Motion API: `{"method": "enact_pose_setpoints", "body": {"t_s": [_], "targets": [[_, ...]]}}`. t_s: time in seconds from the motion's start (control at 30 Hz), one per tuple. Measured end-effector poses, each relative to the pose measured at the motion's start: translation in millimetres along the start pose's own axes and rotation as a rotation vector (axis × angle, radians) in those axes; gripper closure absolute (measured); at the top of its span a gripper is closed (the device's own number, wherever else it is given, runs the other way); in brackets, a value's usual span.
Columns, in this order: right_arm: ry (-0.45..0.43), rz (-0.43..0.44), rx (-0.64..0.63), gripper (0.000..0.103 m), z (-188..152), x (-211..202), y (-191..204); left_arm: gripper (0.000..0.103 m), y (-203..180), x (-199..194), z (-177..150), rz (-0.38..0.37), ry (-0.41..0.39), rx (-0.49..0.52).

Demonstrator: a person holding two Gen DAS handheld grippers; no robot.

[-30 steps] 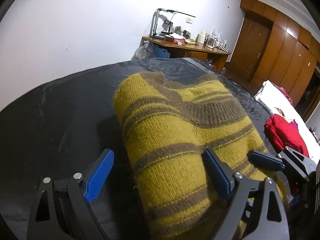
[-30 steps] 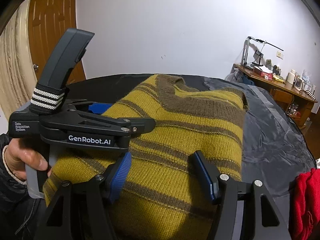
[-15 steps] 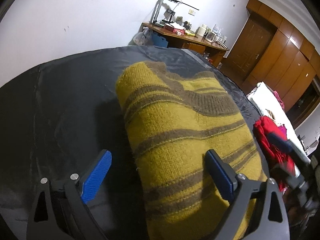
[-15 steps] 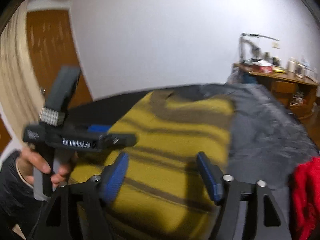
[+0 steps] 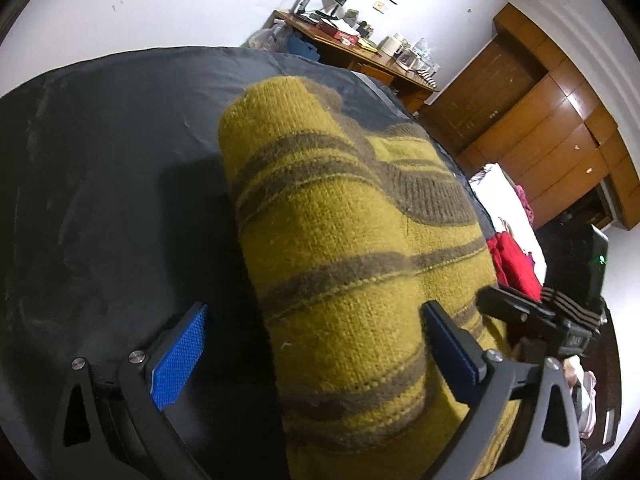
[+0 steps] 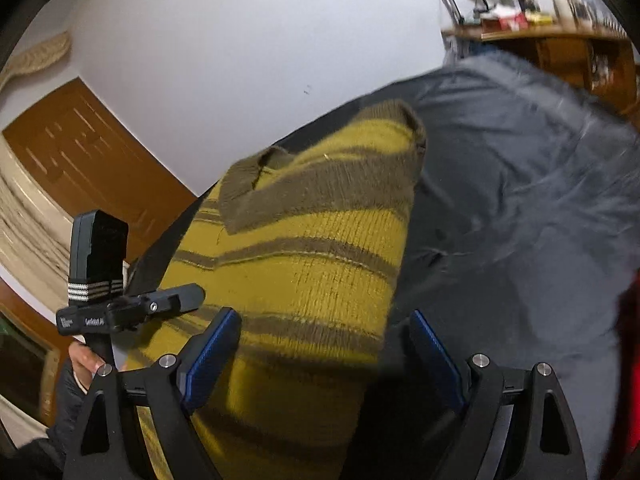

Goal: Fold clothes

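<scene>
A folded yellow sweater with brown stripes [image 5: 344, 240] lies on a dark sheet [image 5: 100, 184]. My left gripper [image 5: 316, 360] is open at the sweater's near end; its left edge runs between the blue pads, the right pad [image 5: 452, 356] over the knit and the left pad [image 5: 180, 360] over the sheet. In the right wrist view the same sweater [image 6: 312, 260] shows its brown collar at the far end. My right gripper [image 6: 324, 356] is open too, straddling the sweater's right edge. The left gripper's body [image 6: 120, 308] shows at the left, held by a hand [image 6: 84, 364].
A red garment [image 5: 512, 264] lies just past the sheet's right side, with a white bed [image 5: 504, 200] behind it. A cluttered wooden desk [image 5: 360, 52] and wooden wardrobes [image 5: 560, 128] stand beyond. A brown door [image 6: 80, 160] is at the left.
Both grippers stayed open. The right gripper swung right and tilted, from over the sweater's middle to its right edge. The left gripper came closer along the sweater's left edge.
</scene>
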State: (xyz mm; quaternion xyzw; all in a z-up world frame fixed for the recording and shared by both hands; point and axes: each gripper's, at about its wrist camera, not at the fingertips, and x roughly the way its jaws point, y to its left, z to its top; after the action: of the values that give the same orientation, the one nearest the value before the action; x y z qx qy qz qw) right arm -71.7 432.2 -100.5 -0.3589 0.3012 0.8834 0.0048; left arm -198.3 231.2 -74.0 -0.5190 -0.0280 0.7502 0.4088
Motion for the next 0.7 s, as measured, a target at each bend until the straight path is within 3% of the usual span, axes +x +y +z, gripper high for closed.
{"method": "enact_pose_setpoints", "body": {"t_s": [0.17,0.53,0.63,0.7], "targets": [[0.025,0.035,0.006,0.014,3,11,5,0.001,9,5,2,-0.068,0.023,-0.029],[0.074,0.110,0.009,0.014,5,27,7,0.001,-8,14,0,-0.095,0.029,0.036],[0.067,0.106,-0.013,0.015,2,28,12,0.008,-10,15,0,-0.114,0.028,0.031],[0.057,0.107,-0.022,0.022,1,28,15,0.012,-11,16,1,-0.131,0.031,0.023]]}}
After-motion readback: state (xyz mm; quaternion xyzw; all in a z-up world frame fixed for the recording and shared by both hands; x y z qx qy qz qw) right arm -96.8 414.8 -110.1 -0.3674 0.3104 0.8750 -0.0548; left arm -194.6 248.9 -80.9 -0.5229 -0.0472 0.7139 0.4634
